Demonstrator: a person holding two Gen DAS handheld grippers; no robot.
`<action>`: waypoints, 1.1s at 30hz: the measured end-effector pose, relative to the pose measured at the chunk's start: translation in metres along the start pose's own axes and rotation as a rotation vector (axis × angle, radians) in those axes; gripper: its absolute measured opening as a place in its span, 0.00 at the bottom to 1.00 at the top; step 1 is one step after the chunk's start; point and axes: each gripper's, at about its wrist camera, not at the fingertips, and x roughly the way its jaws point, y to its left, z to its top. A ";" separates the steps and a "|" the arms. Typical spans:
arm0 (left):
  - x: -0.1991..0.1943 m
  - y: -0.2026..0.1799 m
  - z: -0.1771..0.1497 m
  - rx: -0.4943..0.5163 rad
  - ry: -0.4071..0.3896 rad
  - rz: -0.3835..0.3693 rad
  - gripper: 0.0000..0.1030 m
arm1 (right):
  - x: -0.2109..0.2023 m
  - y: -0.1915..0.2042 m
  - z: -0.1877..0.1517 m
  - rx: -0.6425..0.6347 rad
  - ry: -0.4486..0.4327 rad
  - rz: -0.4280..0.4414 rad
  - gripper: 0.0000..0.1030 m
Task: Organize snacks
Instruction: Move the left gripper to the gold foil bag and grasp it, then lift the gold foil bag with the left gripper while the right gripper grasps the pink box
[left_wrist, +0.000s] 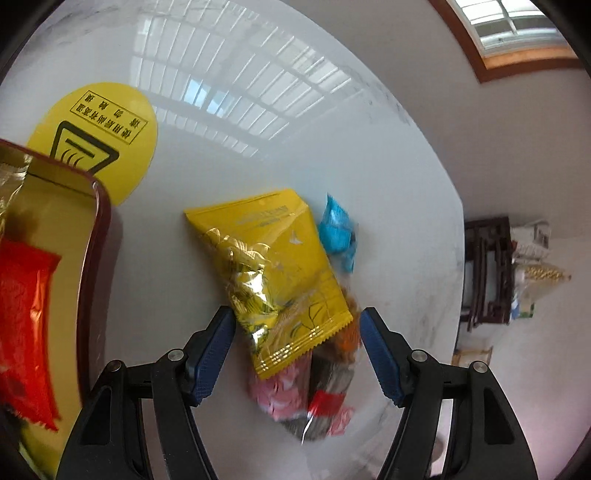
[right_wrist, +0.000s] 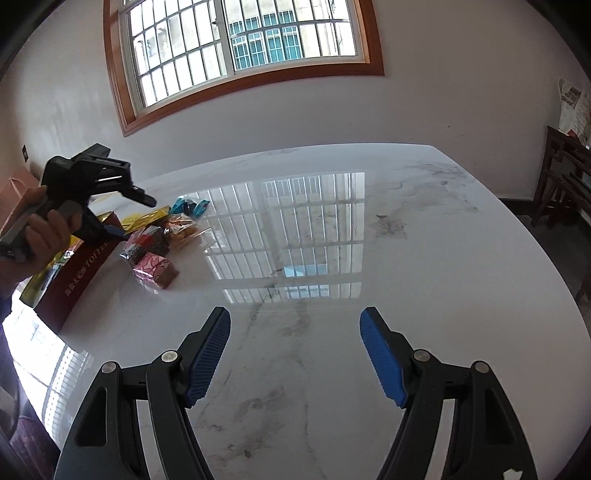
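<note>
Main risk, as I judge it: left gripper (left_wrist: 297, 325) has its jaws spread wide over a loose pile, so closing here could catch more than one packet or just pinch a crinkly foil edge that slips out. The yellow bag (left_wrist: 280, 258) lies on top, its serrated lower end between the two blue pads (left_wrist: 214, 354), overlapping a dark packet (left_wrist: 328, 384) and a pink packet (left_wrist: 269, 395) underneath; an orange packet (left_wrist: 349, 339) peeks out near the right pad. A grab at the bag's end could drag those along or scatter them on the glossy table (left_wrist: 388, 184). Whether the pads touch the bag yet I cannot tell, the left view is motion-blurred. A blue packet (left_wrist: 336, 229) sits beside the bag's far corner, outside the jaws. The tin (left_wrist: 99, 236) is to the left of the pile, near but apart, already with a red packet (left_wrist: 26, 317) inside; its raised rim could snag a floppy bag on the way in. Yellow sticker (left_wrist: 110, 122) is on the table beyond the tin. Right gripper (right_wrist: 295, 354) is also spread wide, empty, over bare table, well apart from the snacks, which sit far left in its view next to the tin (right_wrist: 74, 280).
</note>
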 end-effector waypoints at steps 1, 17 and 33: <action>0.002 0.000 0.003 -0.009 -0.009 0.004 0.68 | 0.001 0.000 0.000 0.002 0.001 -0.001 0.68; -0.005 -0.001 -0.003 0.055 -0.179 0.119 0.19 | 0.005 -0.003 -0.001 0.020 0.028 -0.001 0.69; -0.074 -0.011 -0.067 0.220 -0.228 0.058 0.16 | 0.034 0.083 0.023 -0.359 0.080 0.312 0.68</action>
